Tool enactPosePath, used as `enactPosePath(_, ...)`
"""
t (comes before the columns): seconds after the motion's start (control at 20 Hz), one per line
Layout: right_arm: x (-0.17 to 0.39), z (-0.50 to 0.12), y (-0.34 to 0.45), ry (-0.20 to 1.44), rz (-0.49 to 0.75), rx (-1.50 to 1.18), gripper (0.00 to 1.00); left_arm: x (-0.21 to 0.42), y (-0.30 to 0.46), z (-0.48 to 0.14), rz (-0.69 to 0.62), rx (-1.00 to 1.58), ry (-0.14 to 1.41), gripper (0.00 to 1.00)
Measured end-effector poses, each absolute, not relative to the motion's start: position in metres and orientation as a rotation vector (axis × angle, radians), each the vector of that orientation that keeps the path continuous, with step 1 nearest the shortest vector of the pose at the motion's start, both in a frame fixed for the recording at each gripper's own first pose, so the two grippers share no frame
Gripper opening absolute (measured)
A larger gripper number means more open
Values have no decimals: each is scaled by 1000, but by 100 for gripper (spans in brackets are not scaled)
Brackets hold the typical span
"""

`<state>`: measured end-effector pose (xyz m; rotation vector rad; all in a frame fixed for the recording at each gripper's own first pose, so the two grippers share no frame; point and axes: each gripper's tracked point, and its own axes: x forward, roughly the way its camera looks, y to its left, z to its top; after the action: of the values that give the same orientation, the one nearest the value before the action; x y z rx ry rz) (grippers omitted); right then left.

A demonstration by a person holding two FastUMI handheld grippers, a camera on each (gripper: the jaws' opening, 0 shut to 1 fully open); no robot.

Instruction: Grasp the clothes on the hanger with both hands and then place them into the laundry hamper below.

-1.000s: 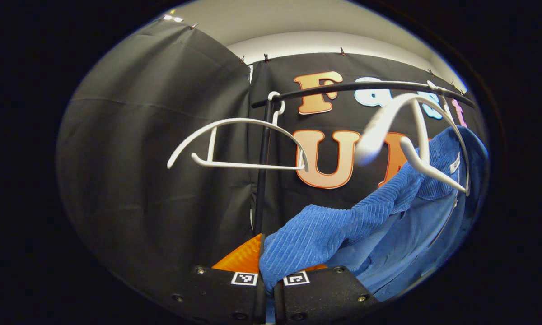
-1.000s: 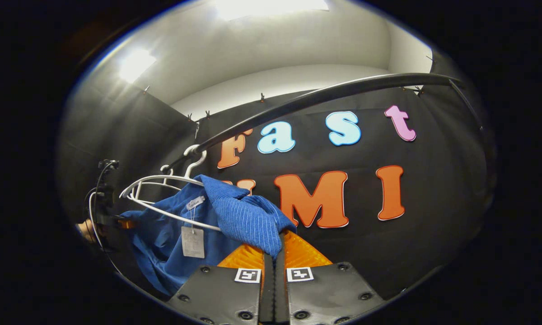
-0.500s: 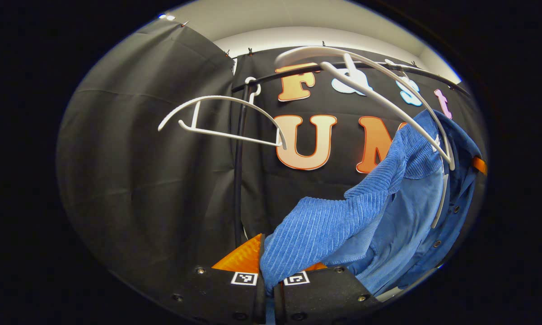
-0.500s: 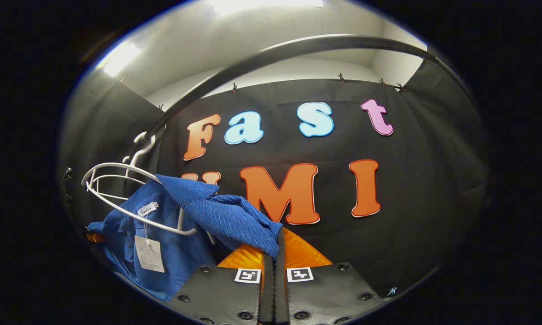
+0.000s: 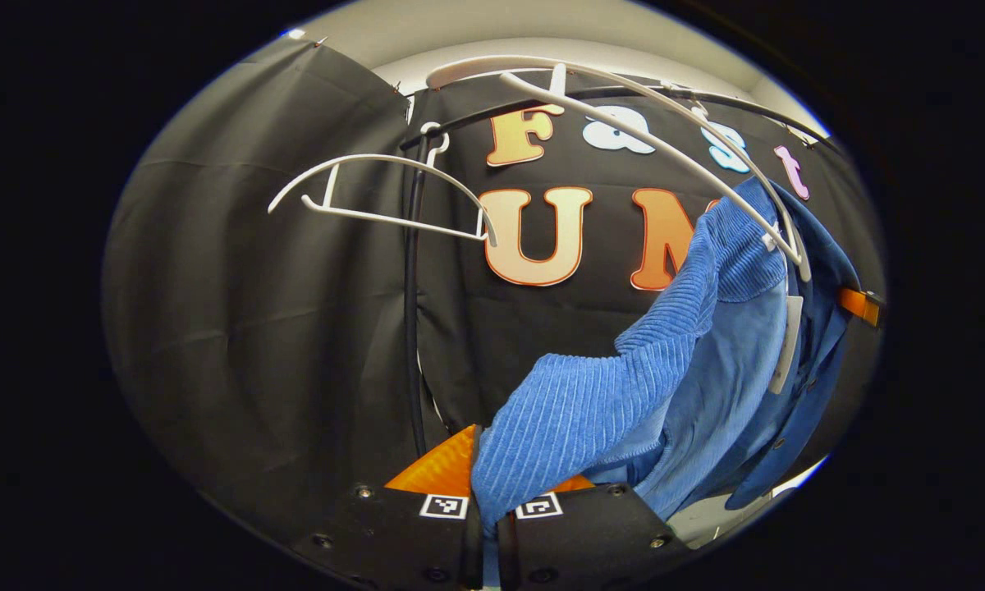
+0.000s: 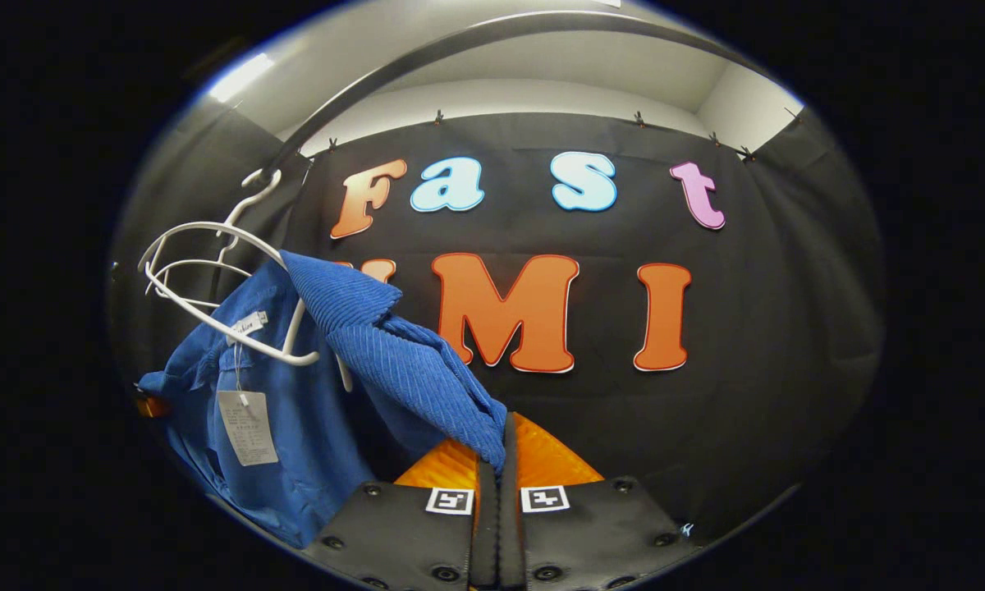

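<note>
Nearest us in the left gripper view, our left hand-held gripper [image 5: 483, 513] is clamped on a ribbed fold of the blue shirt [image 5: 624, 394], the cloth pinched between both fingers. In the right gripper view our right hand-held gripper [image 6: 497, 492] likewise pinches the other shoulder of that shirt, its fingers closed tight on the fabric. Over the last second both cameras have sunk: the rail [image 6: 460, 49] and the wall have climbed higher in each view, and the shirt now stretches up and away from our grippers instead of bunching near them. We judge the garment is being drawn down off the white hanger [image 6: 213, 287], yet the collar is still looped round it, so the shirt is not free. Both grippers point forward and slightly upward, well apart, with the shirt spanning between them. Farther back, an empty hanger [image 5: 377, 197] hangs left on the rail beside a black upright post [image 5: 414, 312].
</note>
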<state>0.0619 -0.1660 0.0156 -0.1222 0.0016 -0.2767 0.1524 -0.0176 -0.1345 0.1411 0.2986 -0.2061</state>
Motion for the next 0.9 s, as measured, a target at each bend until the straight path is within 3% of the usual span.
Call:
enactPosePath(0.05,71,10,-176,15,-290,-125,8,152,-19,-138,-211,144,304,9)
enactPosePath(0.4,83,-32,-224,100,-379,-56,8,142,-16,-157,-190,135,339,9)
enactPosePath(0.45,78,-40,-223,110,-369,-45,3,138,-16,-163,-187,116,359,9)
enactPosePath(0.55,70,-56,-221,142,-363,-47,8,128,-28,-174,-195,82,391,8)
enactPosePath(0.9,49,-90,-181,217,-240,-19,8,117,-54,-204,-249,114,451,8)
